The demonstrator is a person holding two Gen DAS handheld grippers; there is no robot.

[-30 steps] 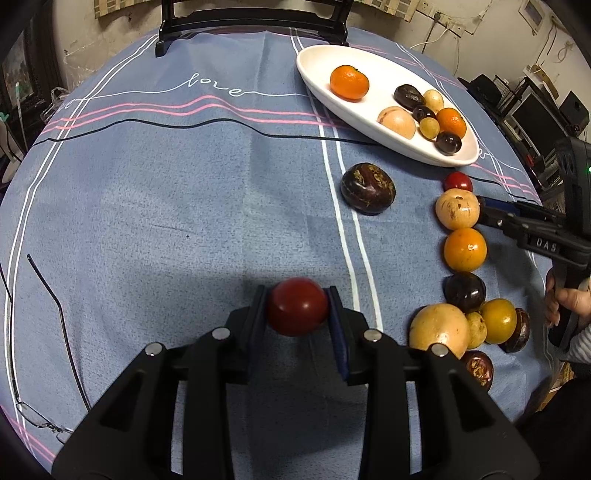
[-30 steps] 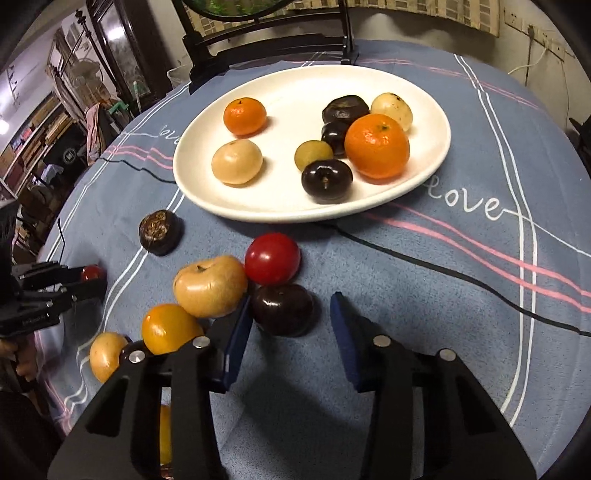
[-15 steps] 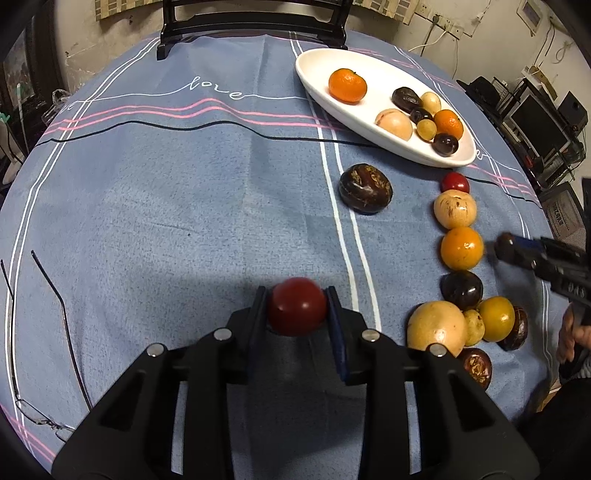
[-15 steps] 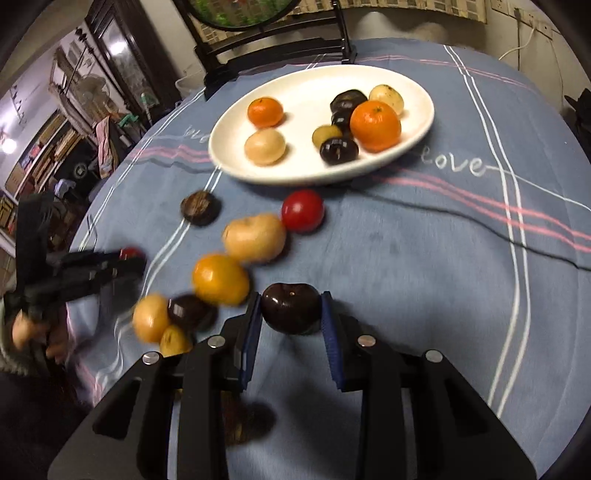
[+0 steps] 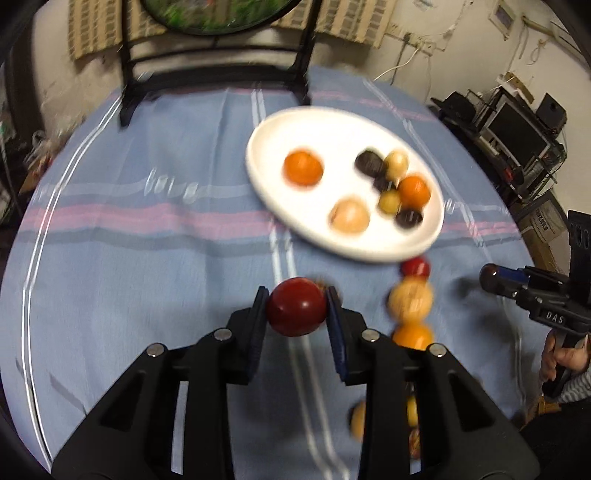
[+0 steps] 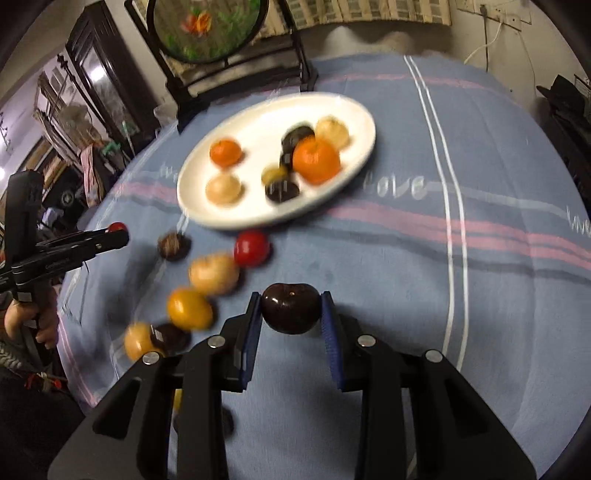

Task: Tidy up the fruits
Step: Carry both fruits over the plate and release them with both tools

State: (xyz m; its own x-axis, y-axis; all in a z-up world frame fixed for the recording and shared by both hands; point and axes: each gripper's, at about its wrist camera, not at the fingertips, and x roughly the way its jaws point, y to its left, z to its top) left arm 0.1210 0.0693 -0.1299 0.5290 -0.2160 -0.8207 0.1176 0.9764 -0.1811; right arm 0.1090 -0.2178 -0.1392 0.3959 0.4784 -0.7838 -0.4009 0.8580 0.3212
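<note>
My left gripper (image 5: 297,308) is shut on a round red fruit (image 5: 297,312) and holds it above the blue cloth, short of the white plate (image 5: 332,136). My right gripper (image 6: 290,310) is shut on a dark purple fruit (image 6: 290,308), also clear of the cloth. In the right wrist view the plate (image 6: 258,147) carries several oranges, tan and dark fruits. Loose on the cloth near the plate lie a red fruit (image 6: 252,248), a tan fruit (image 6: 214,274), an orange one (image 6: 189,309) and a dark wrinkled one (image 6: 173,245). Each view shows the other gripper (image 5: 495,278) (image 6: 118,232) from the side.
A round framed screen on a black stand (image 6: 207,29) sits at the table's far edge behind the plate. More small fruits (image 6: 147,338) lie near the table's left edge. A person's hand (image 5: 561,358) grips the right handle. Shelves with electronics (image 5: 517,129) stand beyond the table.
The right gripper's fingers closed on the dark fruit and raised it off the cloth. The left gripper rose with the red fruit and moved toward the plate.
</note>
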